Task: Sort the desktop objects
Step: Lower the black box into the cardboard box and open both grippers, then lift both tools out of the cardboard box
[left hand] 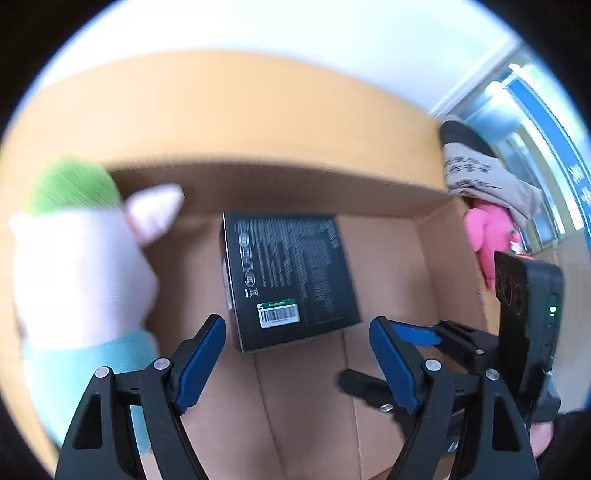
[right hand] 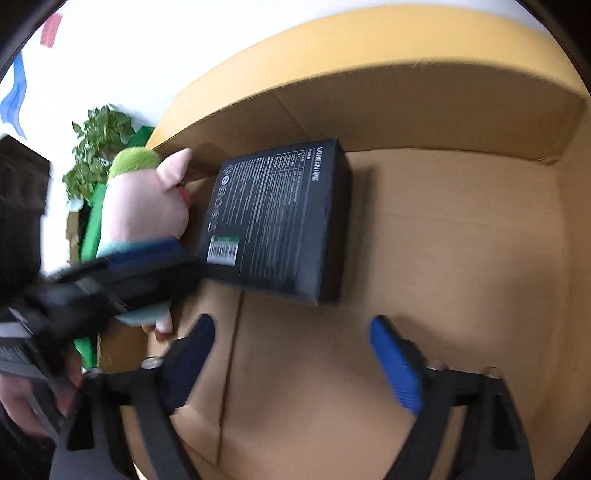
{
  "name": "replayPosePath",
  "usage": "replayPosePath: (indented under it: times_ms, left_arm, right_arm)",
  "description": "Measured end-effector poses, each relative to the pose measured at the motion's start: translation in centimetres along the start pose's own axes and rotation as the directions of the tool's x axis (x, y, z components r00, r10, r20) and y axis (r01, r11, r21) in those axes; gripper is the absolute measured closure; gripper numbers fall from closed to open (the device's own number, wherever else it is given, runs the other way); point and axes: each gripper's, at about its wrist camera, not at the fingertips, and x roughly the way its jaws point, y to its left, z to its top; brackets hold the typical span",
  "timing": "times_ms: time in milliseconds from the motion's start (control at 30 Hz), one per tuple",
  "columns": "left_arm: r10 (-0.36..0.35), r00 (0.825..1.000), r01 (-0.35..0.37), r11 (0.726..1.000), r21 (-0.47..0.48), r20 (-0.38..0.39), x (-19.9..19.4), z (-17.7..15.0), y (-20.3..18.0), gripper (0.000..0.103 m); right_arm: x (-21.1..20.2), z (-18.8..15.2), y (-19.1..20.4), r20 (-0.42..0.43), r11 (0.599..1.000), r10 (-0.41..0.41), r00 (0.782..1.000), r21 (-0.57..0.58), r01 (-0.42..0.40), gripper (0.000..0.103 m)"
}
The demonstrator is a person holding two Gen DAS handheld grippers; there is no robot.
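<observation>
Inside the open cardboard box [left hand: 388, 266], on its brown floor toward the far wall, lies 1 black product box [left hand: 288, 277] flat, printed side and barcode label up. Left of it a plush pig toy [left hand: 81, 266] with a green top and pale teal bottom stands at the carton's left wall; blurred, so I cannot tell whether it is inside or just outside. Left gripper [left hand: 297, 362] hovers over the floor on the near side of the black box, jaws apart, nothing between them. Right gripper [right hand: 291, 362] also hangs over bare cardboard nearby, jaws wide apart and empty. A yellow-orange surface [left hand: 221, 110] runs behind the carton's far flap. Beyond it, a white wall [left hand: 295, 33]. At far right sit a pink soft item [left hand: 487, 236] and a beige printed cloth [left hand: 480, 177] by a glazed partition with blue trim. A leafy potted plant [right hand: 96, 147] stands at far left in the right wrist view.
</observation>
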Motion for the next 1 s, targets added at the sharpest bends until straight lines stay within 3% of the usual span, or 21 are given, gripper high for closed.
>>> replayPosePath:
  times_ms: [200, 300, 400, 433, 467, 500, 533, 600, 633, 667, 700, 733, 767, 833, 867, 1000]
  left_arm:
    - [0.096, 0.983, -0.106, 0.993, 0.059, 0.156, -9.1, -2.5, -4.2, 0.022]
    - [0.145, 0.972, -0.156, 0.986, 0.05, 0.185, -12.1, -3.9, -6.5, 0.022]
    - [0.153, 0.966, -0.161, 0.987, 0.026, 0.21, -14.7, -5.6, -8.1, 0.023]
    - [0.148, 0.963, -0.157, 0.987, 0.022, 0.225, -15.5, -6.2, -8.6, 0.025]
    - [0.143, 0.962, -0.153, 0.988, 0.027, 0.231, -16.2, -6.7, -9.2, 0.058]
    - [0.134, 0.967, -0.146, 0.989, 0.037, 0.217, -16.6, -7.2, -9.6, 0.096]
    - [0.12, 0.974, -0.131, 0.991, 0.042, 0.191, -17.1, -7.6, -9.9, 0.098]
    - [0.108, 0.975, -0.12, 0.992, 0.047, 0.195, -18.1, -8.5, -11.2, 0.101]
    - [0.124, 0.972, -0.136, 0.99, 0.045, 0.2, -18.5, -9.0, -11.8, 0.099]
    - [0.144, 0.969, -0.155, 0.987, 0.039, 0.199, -18.7, -9.5, -12.3, 0.084]
    - [0.161, 0.967, -0.169, 0.985, 0.025, 0.198, -19.0, -9.9, -12.8, 0.051]
    - [0.166, 0.963, -0.173, 0.985, 0.013, 0.21, -19.4, -10.3, -13.2, 0.034]
    - [0.163, 0.955, -0.169, 0.986, 0.006, 0.246, -20.1, -10.9, -13.6, 0.02]
    - [0.173, 0.935, -0.186, 0.982, 0.015, 0.309, -21.4, -11.9, -14.8, 0.021]
    - [0.185, 0.931, -0.204, 0.979, 0.027, 0.316, -21.7, -12.2, -15.3, 0.021]
    - [0.175, 0.938, -0.2, 0.978, 0.056, 0.298, -22.1, -13.2, -16.7, 0.021]
  right_arm:
    - [-9.7, -4.1, 1.0, 0.097, 0.998, -0.066, 0.993, 0.004, 0.066, 0.007]
    - [-14.7, -6.4, 3.0, 0.177, 0.994, -0.09, 0.98, -0.044, 0.099, 0.007]
    - [-17.5, -7.8, 5.7, 0.224, 0.987, -0.105, 0.969, -0.097, 0.129, 0.007]
    - [-18.4, -8.2, 6.9, 0.245, 0.984, -0.107, 0.964, -0.115, 0.139, 0.019]
    - [-19.4, -8.9, 7.7, 0.268, 0.98, -0.111, 0.957, -0.131, 0.15, 0.034]
    - [-19.8, -9.4, 8.6, 0.27, 0.978, -0.112, 0.956, -0.143, 0.155, 0.086]
    - [-20.7, -10.1, 8.9, 0.259, 0.978, -0.104, 0.96, -0.147, 0.146, 0.1]
    - [-22.4, -11.1, 9.3, 0.288, 0.98, -0.098, 0.953, -0.138, 0.142, 0.1]
    - [-23.5, -11.8, 9.6, 0.308, 0.98, -0.098, 0.946, -0.136, 0.146, 0.099]
    - [-24.1, -12.3, 10.0, 0.323, 0.98, -0.097, 0.941, -0.134, 0.147, 0.099]
    - [-24.8, -12.8, 10.3, 0.334, 0.98, -0.102, 0.937, -0.126, 0.152, 0.074]
    - [-25.4, -13.3, 10.5, 0.34, 0.98, -0.116, 0.933, -0.116, 0.164, 0.02]
    - [-26.1, -13.9, 10.7, 0.353, 0.978, -0.13, 0.927, -0.11, 0.179, 0.001]
    - [-27.9, -15.3, 11.4, 0.413, 0.974, -0.122, 0.903, -0.126, 0.189, 0.002]
    - [-28.3, -15.6, 11.6, 0.416, 0.973, -0.118, 0.902, -0.134, 0.19, 0.002]
    - [-29.0, -16.9, 11.8, 0.403, 0.974, -0.12, 0.907, -0.127, 0.185, 0.002]
